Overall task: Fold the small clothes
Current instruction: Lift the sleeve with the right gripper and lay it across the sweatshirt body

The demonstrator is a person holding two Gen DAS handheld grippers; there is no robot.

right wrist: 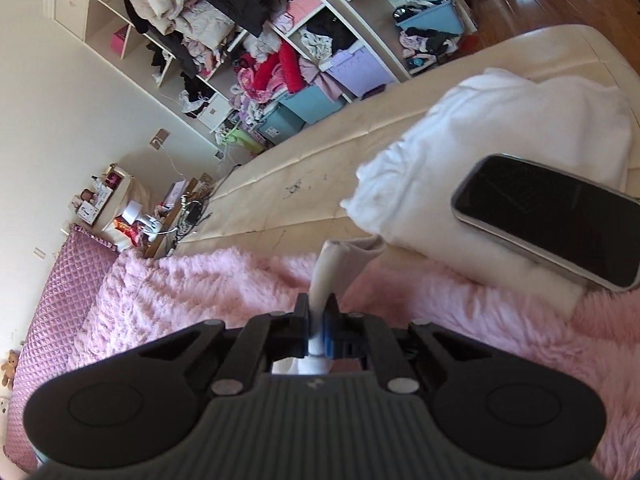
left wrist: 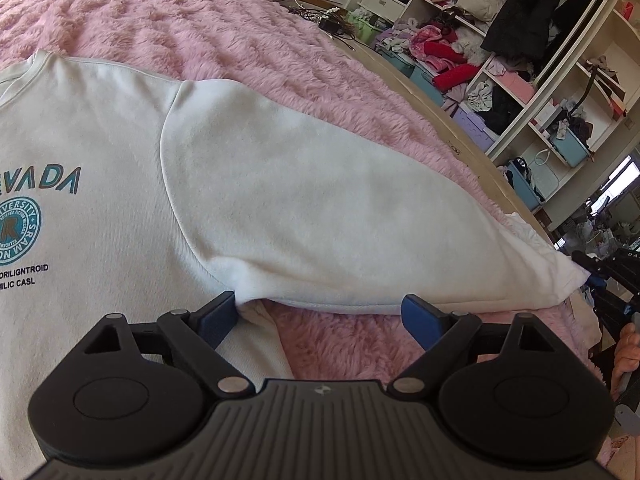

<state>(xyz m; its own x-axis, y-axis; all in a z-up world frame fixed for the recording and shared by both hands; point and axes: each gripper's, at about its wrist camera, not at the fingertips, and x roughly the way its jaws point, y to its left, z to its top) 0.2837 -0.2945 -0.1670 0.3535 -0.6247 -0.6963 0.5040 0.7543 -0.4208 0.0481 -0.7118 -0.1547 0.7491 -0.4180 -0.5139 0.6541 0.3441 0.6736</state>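
Note:
A white sweatshirt (left wrist: 100, 152) with teal print lies flat on the pink fluffy blanket (left wrist: 200, 20). Its sleeve (left wrist: 320, 208) stretches out to the right. My left gripper (left wrist: 320, 314) is open just below the underarm, its left finger (left wrist: 218, 316) at the seam and the other finger over the blanket. In the right wrist view my right gripper (right wrist: 319, 314) is shut on the sleeve's white cuff (right wrist: 334, 264), which sticks up from between the pads. That gripper (left wrist: 612, 276) also shows at the sleeve's end in the left wrist view, with a hand (left wrist: 628, 356) below it.
A dark phone (right wrist: 548, 220) rests on a folded white cloth (right wrist: 480, 132) near the cream bed edge (right wrist: 320, 152). Beyond the bed stand white shelves (left wrist: 540, 60) crammed with clothes and several plastic bins (right wrist: 316, 104). A cluttered bedside table (right wrist: 120, 208) sits at the head.

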